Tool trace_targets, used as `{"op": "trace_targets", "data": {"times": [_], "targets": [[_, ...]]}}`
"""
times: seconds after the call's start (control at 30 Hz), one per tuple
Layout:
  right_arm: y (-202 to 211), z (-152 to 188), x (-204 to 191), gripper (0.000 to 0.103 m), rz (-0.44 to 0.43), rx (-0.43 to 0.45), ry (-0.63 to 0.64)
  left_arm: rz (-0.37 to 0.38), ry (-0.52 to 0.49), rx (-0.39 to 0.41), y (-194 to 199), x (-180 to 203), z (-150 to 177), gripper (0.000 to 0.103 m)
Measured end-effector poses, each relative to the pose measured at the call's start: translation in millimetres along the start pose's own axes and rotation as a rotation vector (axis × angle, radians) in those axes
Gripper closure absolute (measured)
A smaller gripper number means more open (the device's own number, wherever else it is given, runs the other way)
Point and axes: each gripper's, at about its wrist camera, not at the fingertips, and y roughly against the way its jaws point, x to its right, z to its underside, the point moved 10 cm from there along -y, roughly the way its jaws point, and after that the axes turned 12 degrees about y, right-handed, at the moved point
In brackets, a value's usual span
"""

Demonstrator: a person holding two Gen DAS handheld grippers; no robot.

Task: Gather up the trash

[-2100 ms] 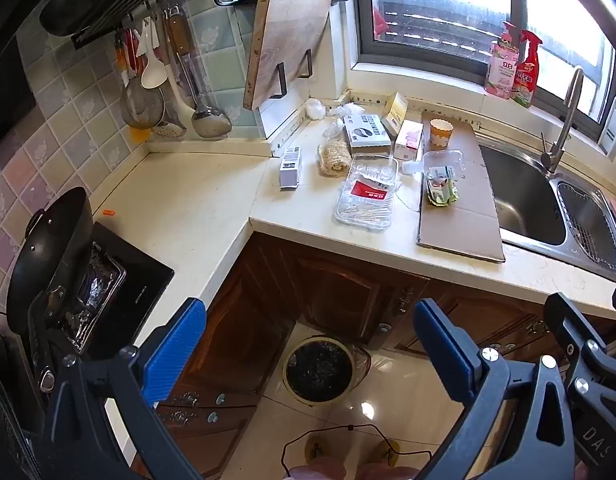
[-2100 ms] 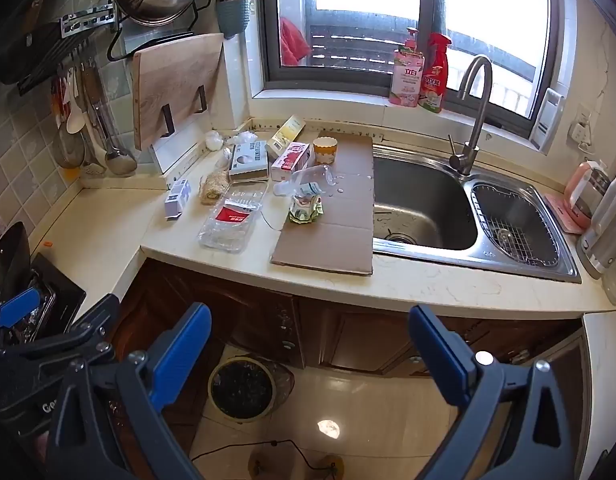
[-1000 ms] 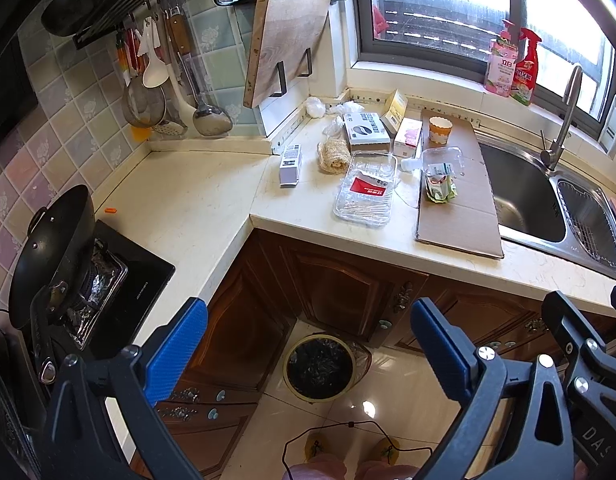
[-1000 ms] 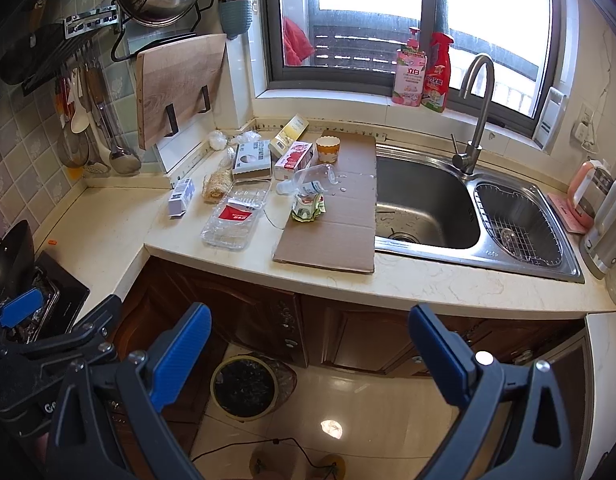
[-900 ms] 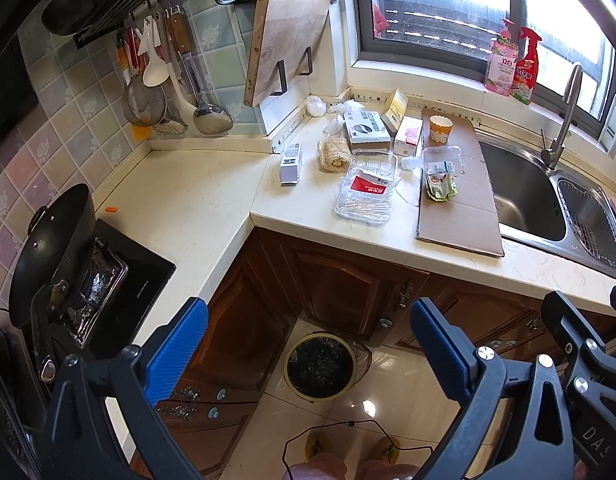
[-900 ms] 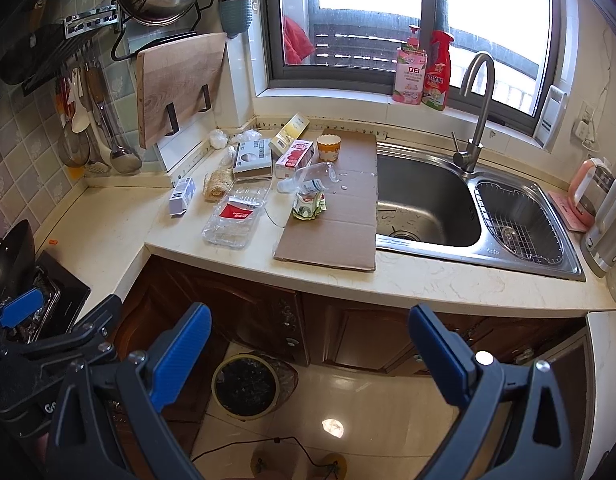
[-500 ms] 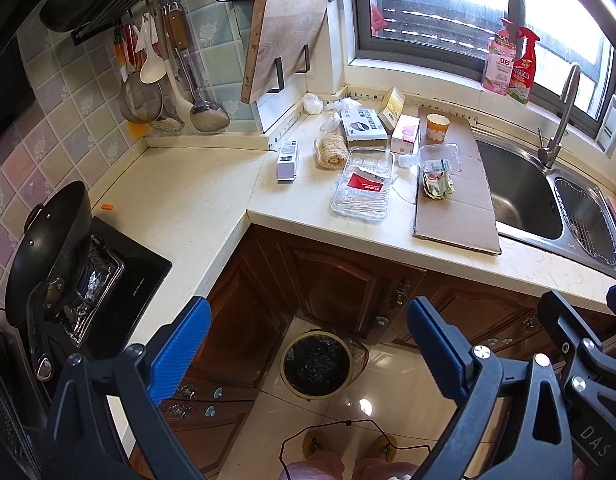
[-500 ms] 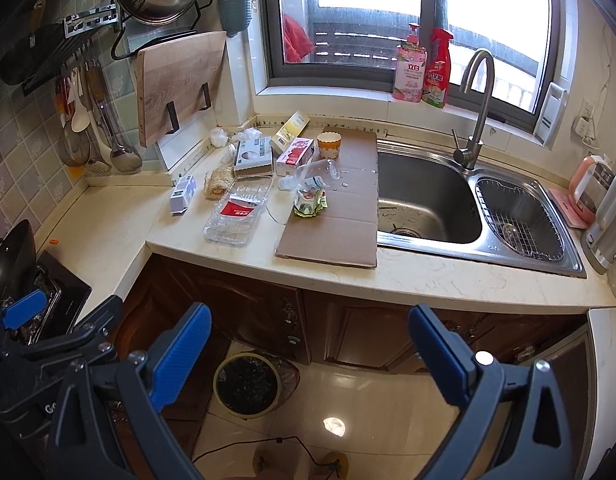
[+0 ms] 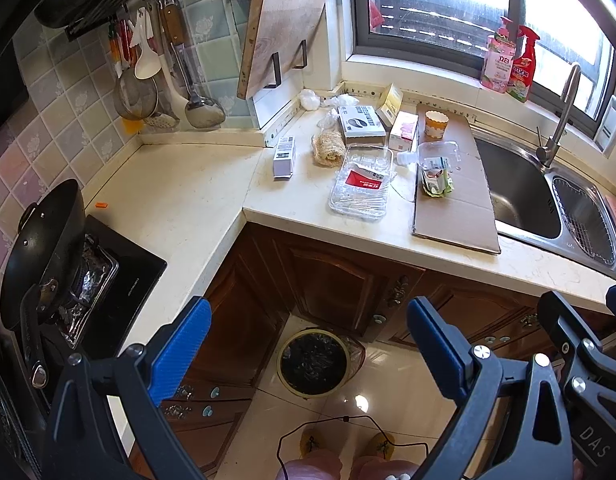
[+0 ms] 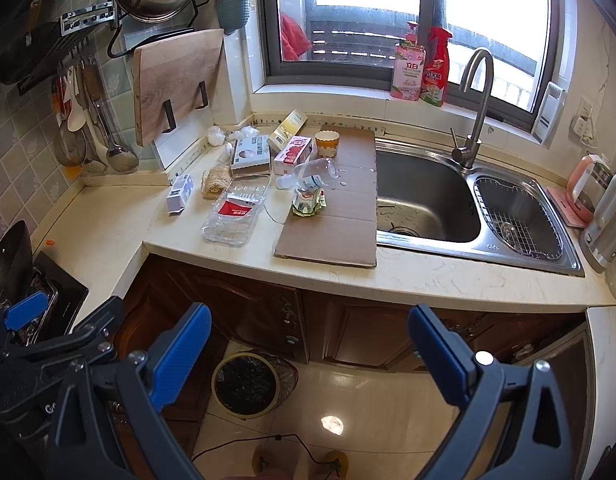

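Observation:
Trash lies on the cream counter: a clear plastic tray with a red label, a small white box, a crushed green carton, a clear bottle, a paper cup and boxes, partly on a flat cardboard sheet. A round bin with a black liner stands on the floor below. My left gripper and right gripper hang open and empty, well short of the counter.
A steel sink with a tap lies right of the cardboard. A black wok on the hob is at far left. Utensils and a cutting board hang on the tiled wall. A person's shoes and a cable are on the floor.
Both views have drifted slightly back from the counter. Both grippers stay open and empty, and nothing on the counter has moved.

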Motion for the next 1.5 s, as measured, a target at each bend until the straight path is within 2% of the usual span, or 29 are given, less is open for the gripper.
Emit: {"op": "trace_targets", "data": {"times": [0.5,0.67,0.93,1.27,1.5], "targets": [[-3,-4,-4,0.003,0.001,-0.005,0.0,-0.003,-0.013,0.0,-7,-1,-8,0.006],[-4,-4,-7,0.003,0.001,-0.011,0.0,0.023,-0.002,-0.014,-10,-4,-10,0.006],[-2,-11,-14,0.005,0.011,-0.01,0.005,0.025,-0.006,-0.012,-10,-7,-13,0.006],[2,-11,-20,0.007,0.012,-0.005,-0.009,0.046,-0.045,-0.008,-11,-14,-19,0.006],[2,-18,-18,0.007,0.015,-0.016,-0.052,0.129,-0.066,-0.031,-17,-10,-36,0.006]]}}
